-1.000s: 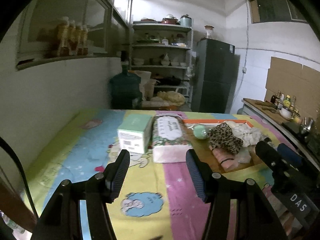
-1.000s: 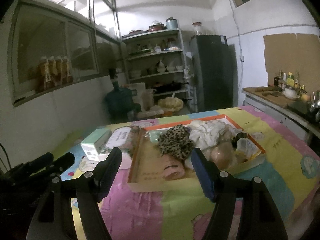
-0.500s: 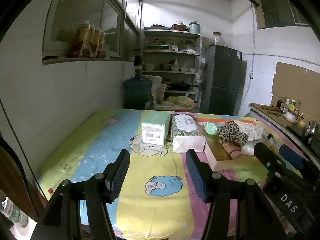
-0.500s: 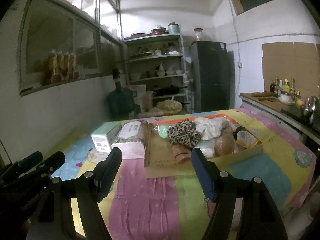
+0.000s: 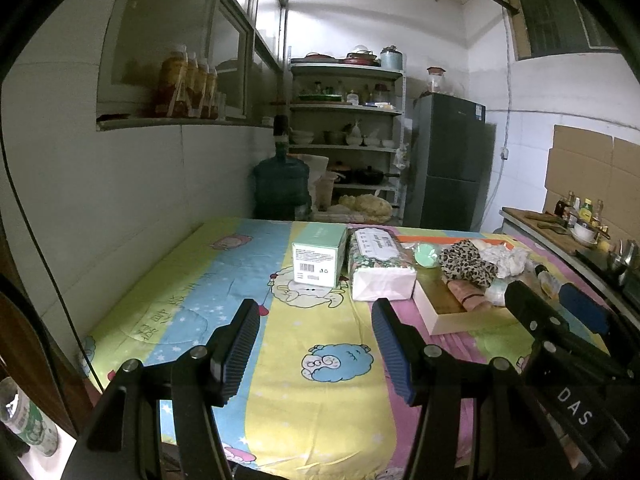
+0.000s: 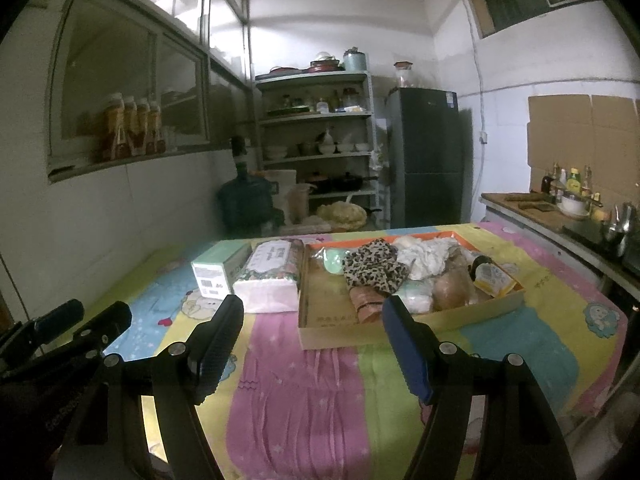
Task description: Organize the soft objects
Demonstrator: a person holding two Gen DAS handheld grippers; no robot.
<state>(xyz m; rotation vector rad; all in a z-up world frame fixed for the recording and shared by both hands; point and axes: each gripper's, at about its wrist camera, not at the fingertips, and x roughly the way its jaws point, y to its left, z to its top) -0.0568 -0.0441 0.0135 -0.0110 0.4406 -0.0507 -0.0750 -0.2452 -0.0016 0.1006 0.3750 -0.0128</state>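
Observation:
A shallow cardboard tray (image 6: 404, 330) (image 5: 448, 316) sits on the table with soft things piled in it: a leopard-print cloth (image 6: 374, 266) (image 5: 466, 262), white cloth (image 6: 426, 254), a pink roll (image 6: 366, 304) and a mint-green round piece (image 6: 334, 260). Left of the tray lie a tissue pack (image 6: 270, 276) (image 5: 378, 262) and a mint box (image 6: 218, 268) (image 5: 318, 256). My left gripper (image 5: 316, 350) is open over the near table edge, nothing in it. My right gripper (image 6: 312, 344) is open too, short of the tray.
A cartoon-print cloth covers the table (image 5: 224, 304). A wall runs along the left. Behind stand a water jug (image 5: 282, 188), a shelf rack of dishes (image 5: 346, 140) and a dark fridge (image 5: 450, 164). A counter with bottles (image 6: 560, 204) lies to the right.
Both grippers have drawn back from the table; the tray, tissue pack and box now look smaller and farther off. Neither gripper's opening has changed.

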